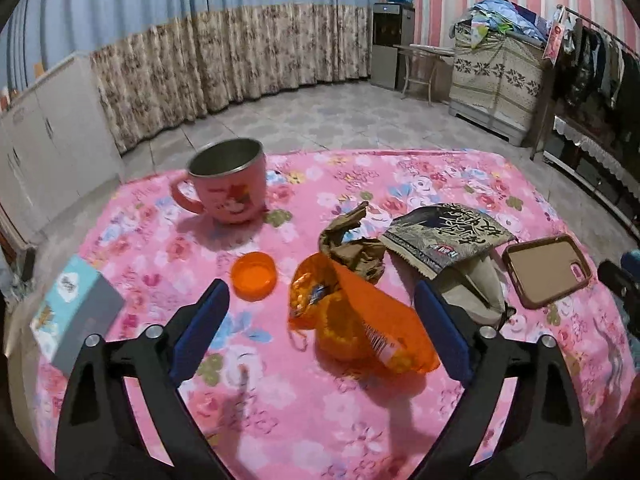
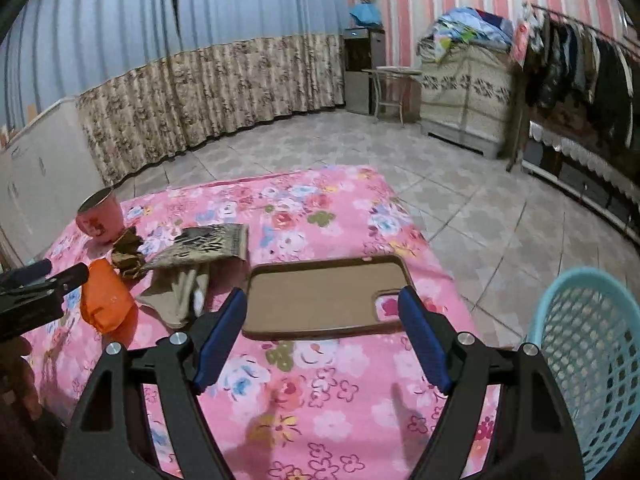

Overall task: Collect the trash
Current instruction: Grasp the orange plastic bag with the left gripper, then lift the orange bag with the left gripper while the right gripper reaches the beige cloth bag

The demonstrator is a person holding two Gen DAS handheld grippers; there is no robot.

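Observation:
An orange snack bag lies on the pink floral table, between the open fingers of my left gripper, which is empty. Behind it lie a crumpled brown wrapper and a dark printed snack packet on a beige cloth. My right gripper is open and empty, just in front of a brown phone case. The orange bag, brown wrapper and packet also show at the left of the right wrist view.
A pink mug stands at the back left, an orange lid in front of it, a small box at the left edge. The phone case lies right. A light blue mesh basket stands beside the table's right edge.

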